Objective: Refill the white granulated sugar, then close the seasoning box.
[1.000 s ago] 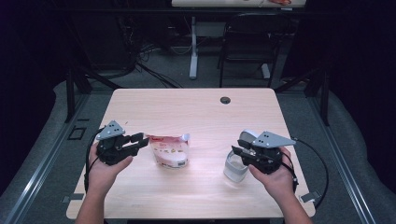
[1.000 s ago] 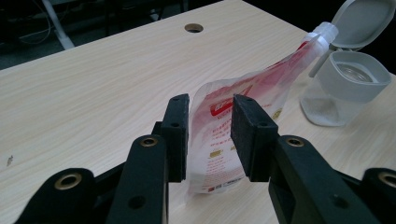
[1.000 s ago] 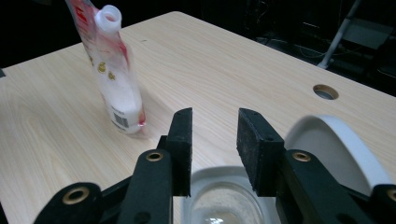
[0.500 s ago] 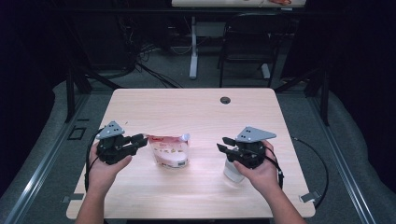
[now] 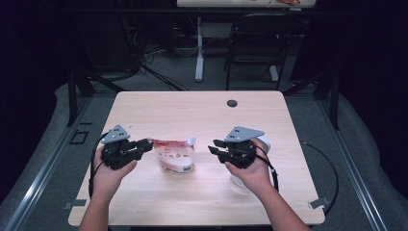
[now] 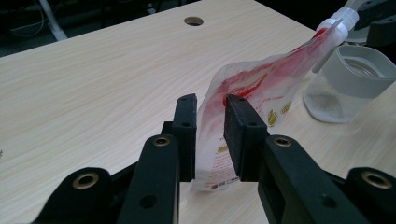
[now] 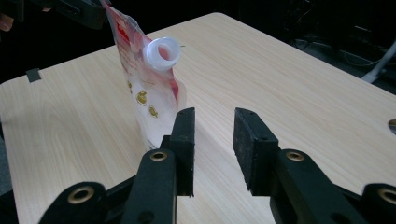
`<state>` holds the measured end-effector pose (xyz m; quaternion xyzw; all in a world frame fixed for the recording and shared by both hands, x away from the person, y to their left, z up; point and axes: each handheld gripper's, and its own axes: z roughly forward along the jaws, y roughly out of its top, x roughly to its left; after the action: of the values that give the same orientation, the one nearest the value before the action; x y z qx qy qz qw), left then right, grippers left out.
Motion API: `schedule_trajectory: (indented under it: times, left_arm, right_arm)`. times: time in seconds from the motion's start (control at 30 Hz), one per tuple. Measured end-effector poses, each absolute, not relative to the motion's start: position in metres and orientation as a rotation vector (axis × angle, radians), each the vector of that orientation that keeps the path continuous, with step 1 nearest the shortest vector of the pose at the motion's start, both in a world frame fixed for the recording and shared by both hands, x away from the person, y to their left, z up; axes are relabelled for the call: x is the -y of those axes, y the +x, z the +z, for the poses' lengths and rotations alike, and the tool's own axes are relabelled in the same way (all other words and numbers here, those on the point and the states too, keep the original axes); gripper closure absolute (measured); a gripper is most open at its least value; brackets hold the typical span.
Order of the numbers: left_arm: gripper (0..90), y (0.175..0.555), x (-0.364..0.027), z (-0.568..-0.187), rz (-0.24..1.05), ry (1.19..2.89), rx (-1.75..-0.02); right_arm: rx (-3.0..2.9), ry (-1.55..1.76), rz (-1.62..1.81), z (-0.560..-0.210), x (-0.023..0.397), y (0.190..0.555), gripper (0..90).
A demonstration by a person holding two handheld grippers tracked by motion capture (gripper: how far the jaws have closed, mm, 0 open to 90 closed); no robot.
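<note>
**Pouch held upright at its edge while the second tool comes to the spout**

The soft plastic pouch with red print and a white screw spout (image 5: pixel 176 155) stands on the light wooden table (image 5: pixel 192 110), near the front half. It is upright and leans a little, with the open spout (image 7: pixel 162 52) at its top corner. It stands this way, I judge, because a thin pouch would fall flat without support, and the spout must stay high and free for the next work.

The left tool (image 6: pixel 211 135) is on the side of the pouch away from the spout. Its jaws have just been closing, and the bottom edge of the pouch is between them. In the left gripper view the pads look to be against the film, so I read it as a light hold that steadies the pouch from one side.

The right tool (image 7: pixel 213 140) is on the spout side of the pouch, pointing toward it. Its jaws have also just been closing, but they stand at a middle width with nothing between them; the pouch is a little beyond the tips. This approach probably aims at the spout or the upper edge.

Just beside the pouch, under the right hand (image 5: pixel 250 171), stands a clear plastic jar with a wide white rim (image 6: pixel 348 79), uncovered. It is near perhaps so the pouch can be emptied into it.
</note>
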<state>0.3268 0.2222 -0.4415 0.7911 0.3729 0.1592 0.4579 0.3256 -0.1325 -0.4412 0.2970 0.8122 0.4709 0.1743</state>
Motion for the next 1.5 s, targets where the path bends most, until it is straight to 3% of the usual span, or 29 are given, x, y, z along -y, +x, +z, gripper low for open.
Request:
schedule_trajectory:
  times: [0.8, 1.3, 1.5]
  left_arm:
    - [76.8, 0.325, -0.224, -0.44, 0.378, 1.935, -0.897]
    - [89.7, 0.323, -0.223, -0.439, 0.383, 1.946, -0.892]
    - [90.0, 0.322, -0.222, -0.439, 0.395, 1.948, -0.89]
  right_arm:
    - [-2.368, 0.782, 1.442, -0.45, 0.092, 0.341, 69.5]
    - [-2.351, 0.79, 1.437, -0.447, 0.088, 0.338, 71.5]
    - [-2.351, 0.791, 1.442, -0.447, 0.088, 0.337, 71.6]
